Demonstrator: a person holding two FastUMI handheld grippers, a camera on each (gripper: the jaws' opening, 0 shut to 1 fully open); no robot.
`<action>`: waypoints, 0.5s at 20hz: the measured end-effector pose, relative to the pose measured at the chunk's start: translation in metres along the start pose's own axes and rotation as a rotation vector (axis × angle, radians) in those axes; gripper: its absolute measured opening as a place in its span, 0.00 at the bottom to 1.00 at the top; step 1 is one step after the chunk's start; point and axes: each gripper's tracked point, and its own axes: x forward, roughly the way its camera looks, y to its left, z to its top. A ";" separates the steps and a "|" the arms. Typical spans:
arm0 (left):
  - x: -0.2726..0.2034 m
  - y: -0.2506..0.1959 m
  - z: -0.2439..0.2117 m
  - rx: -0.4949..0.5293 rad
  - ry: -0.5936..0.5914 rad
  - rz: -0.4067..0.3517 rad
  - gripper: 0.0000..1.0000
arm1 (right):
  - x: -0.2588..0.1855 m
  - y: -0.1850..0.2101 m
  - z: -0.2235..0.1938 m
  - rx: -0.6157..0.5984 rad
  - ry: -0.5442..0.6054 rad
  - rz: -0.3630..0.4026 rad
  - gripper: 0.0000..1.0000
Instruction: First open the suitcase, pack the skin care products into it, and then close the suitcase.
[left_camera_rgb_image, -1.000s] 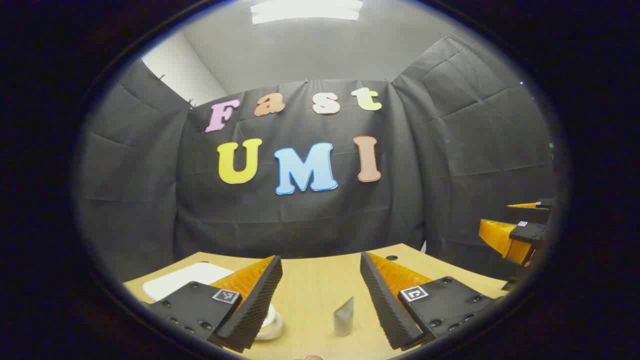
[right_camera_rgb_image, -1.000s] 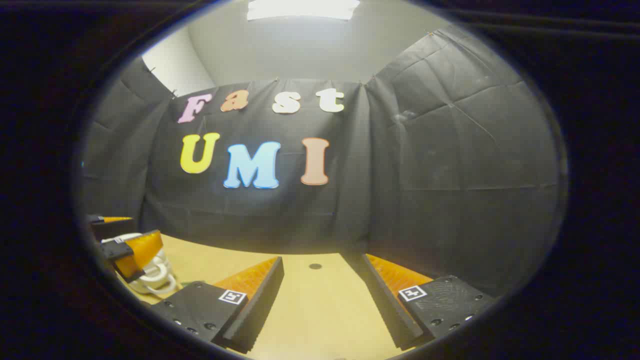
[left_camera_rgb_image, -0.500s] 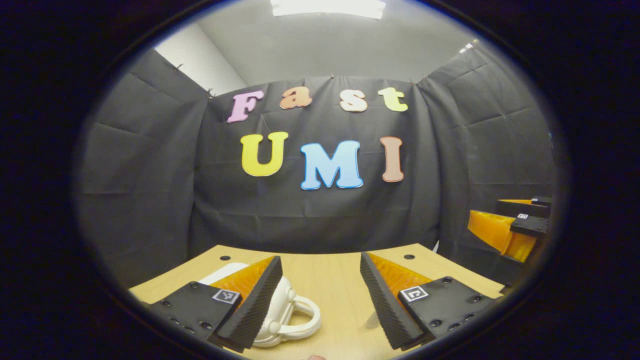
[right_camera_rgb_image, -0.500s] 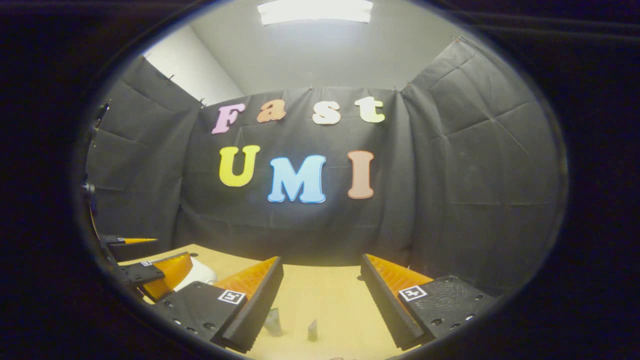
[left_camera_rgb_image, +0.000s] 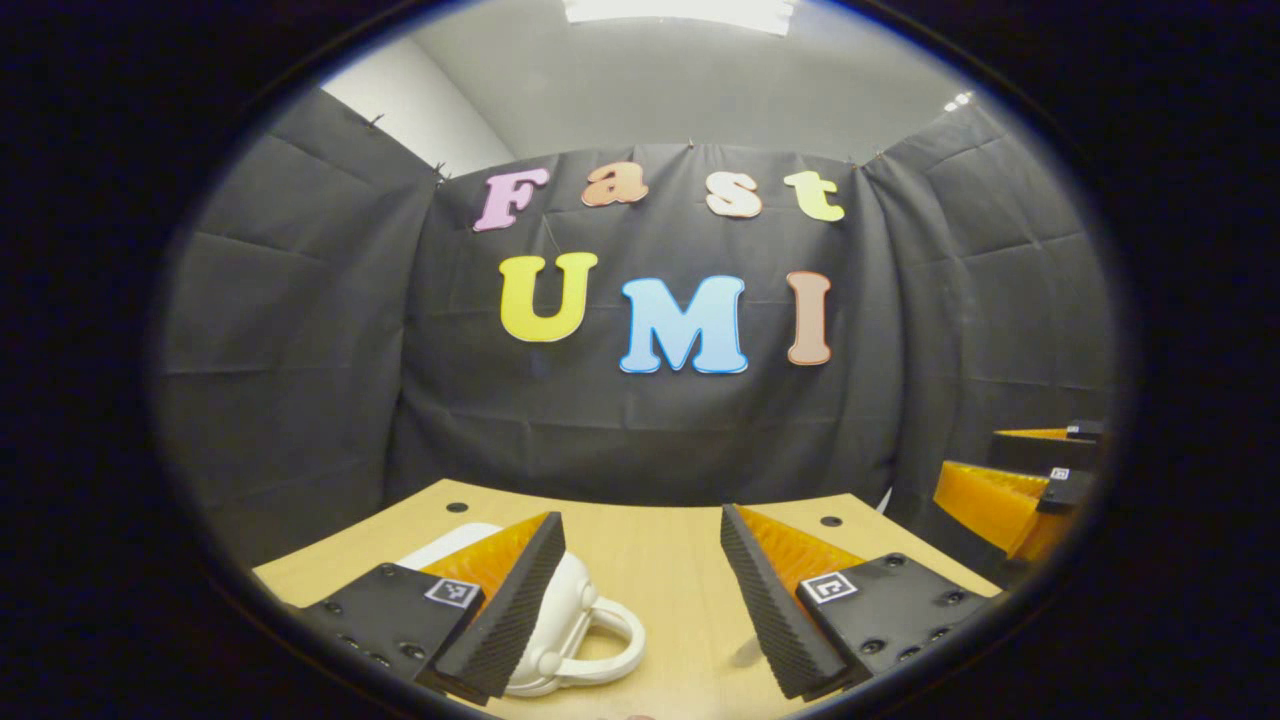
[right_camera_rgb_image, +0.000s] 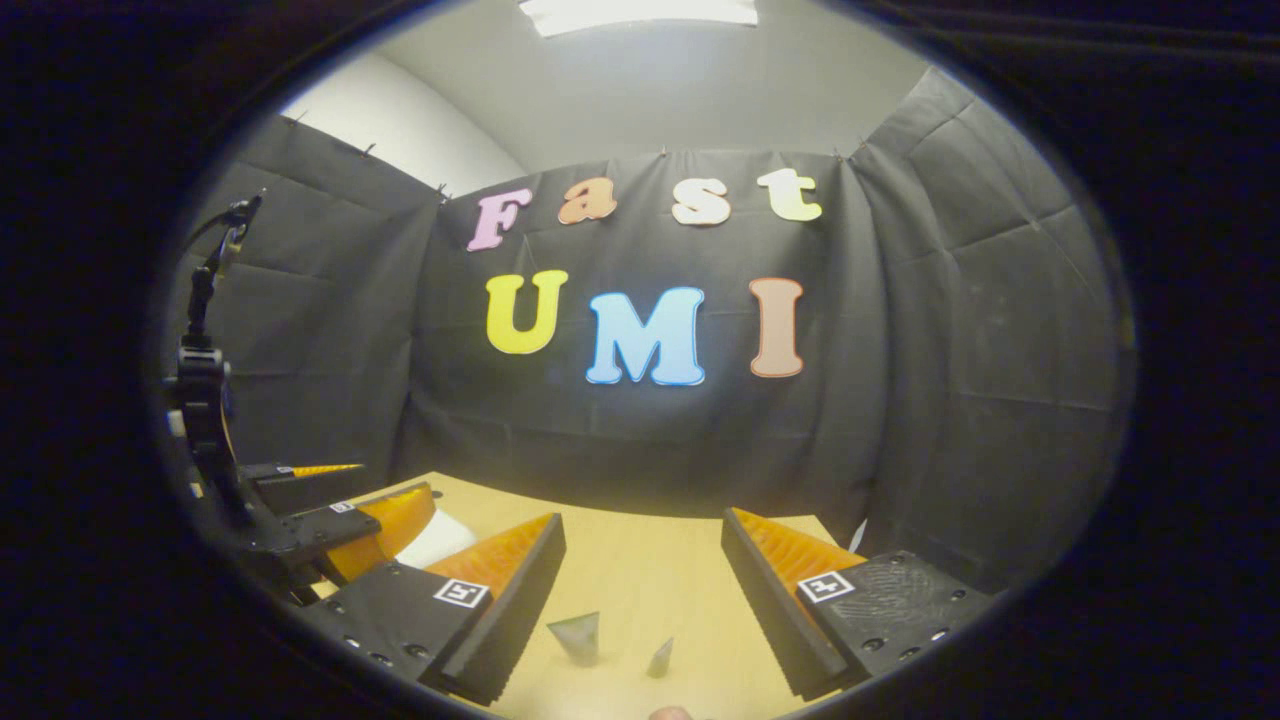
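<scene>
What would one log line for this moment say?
stage: before opening | left gripper: open, above table | right gripper: open, empty | white suitcase: closed, handle visible | two tubes: on table

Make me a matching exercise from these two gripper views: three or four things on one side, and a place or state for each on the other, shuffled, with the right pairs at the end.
Things
1. white suitcase
2. left tool
3. two small tubes
4. right tool

Places or states
A. standing on the wooden table, ahead of the right tool's fingers
B. open and holding nothing, seen in the left gripper view
C. lying shut on the table, its handle showing between the left tool's fingers
D. open and holding nothing, with the tubes in front of it

Pairs: 1-C, 2-B, 3-A, 4-D
</scene>
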 end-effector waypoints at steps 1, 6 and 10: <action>0.005 0.002 0.000 0.000 0.005 -0.005 1.00 | 0.002 -0.003 -0.003 -0.022 0.007 -0.018 0.95; 0.036 0.012 -0.016 0.043 0.097 -0.071 1.00 | 0.014 -0.013 -0.006 -0.093 0.020 -0.131 0.95; 0.060 0.012 -0.053 0.071 0.224 -0.145 1.00 | 0.026 -0.010 -0.023 -0.084 0.061 -0.164 0.95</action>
